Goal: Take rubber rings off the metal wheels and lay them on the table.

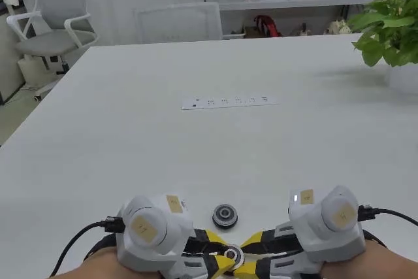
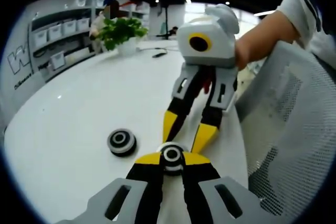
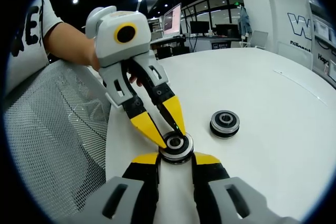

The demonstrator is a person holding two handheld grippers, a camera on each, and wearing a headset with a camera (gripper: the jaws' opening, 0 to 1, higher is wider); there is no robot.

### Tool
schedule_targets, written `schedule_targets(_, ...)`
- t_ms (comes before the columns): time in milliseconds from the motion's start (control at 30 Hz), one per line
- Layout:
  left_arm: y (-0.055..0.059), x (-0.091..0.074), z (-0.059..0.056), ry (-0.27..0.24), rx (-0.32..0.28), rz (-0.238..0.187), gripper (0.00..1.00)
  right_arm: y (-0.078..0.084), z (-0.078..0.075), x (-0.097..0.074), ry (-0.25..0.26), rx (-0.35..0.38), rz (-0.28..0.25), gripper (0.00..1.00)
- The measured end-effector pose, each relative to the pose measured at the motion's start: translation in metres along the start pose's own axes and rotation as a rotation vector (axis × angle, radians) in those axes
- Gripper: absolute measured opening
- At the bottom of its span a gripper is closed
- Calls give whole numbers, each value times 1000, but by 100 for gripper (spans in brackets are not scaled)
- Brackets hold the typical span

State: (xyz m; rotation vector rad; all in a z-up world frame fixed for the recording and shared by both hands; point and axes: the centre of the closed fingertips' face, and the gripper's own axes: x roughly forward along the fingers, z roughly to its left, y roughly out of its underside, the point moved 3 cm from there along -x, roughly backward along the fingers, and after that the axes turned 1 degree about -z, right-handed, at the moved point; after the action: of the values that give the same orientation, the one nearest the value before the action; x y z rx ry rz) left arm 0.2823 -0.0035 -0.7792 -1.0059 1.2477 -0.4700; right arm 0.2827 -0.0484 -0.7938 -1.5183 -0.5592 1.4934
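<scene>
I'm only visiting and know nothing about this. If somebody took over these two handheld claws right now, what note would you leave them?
Left gripper: shut on the near wheel at the table edge.
Right gripper: shut on that same wheel from the opposite side.
Second wheel: lies free on the table just beyond.
Done: nothing; the black rubber rings look in place on both wheels.
Left: pull off both rings, lay them on the table.

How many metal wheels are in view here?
2. One wheel is held between left gripper and right gripper; the other wheel lies free on the table just beyond.
</scene>
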Motion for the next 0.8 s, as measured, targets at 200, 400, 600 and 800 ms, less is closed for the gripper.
schedule_targets(200,0,0,0,-2,6,1,13,2,-1,-3,-2,3,6,17)
schedule_targets(400,0,0,0,-6,2,-2,13,5,-2,-5,1,8,15,11)
schedule_targets(600,0,1,0,-10,1,-4,13,6,-2,-5,5,14,19,7)
schedule_targets(800,0,1,1,-12,13,-2,13,8,-3,-6,8,32,14,4)
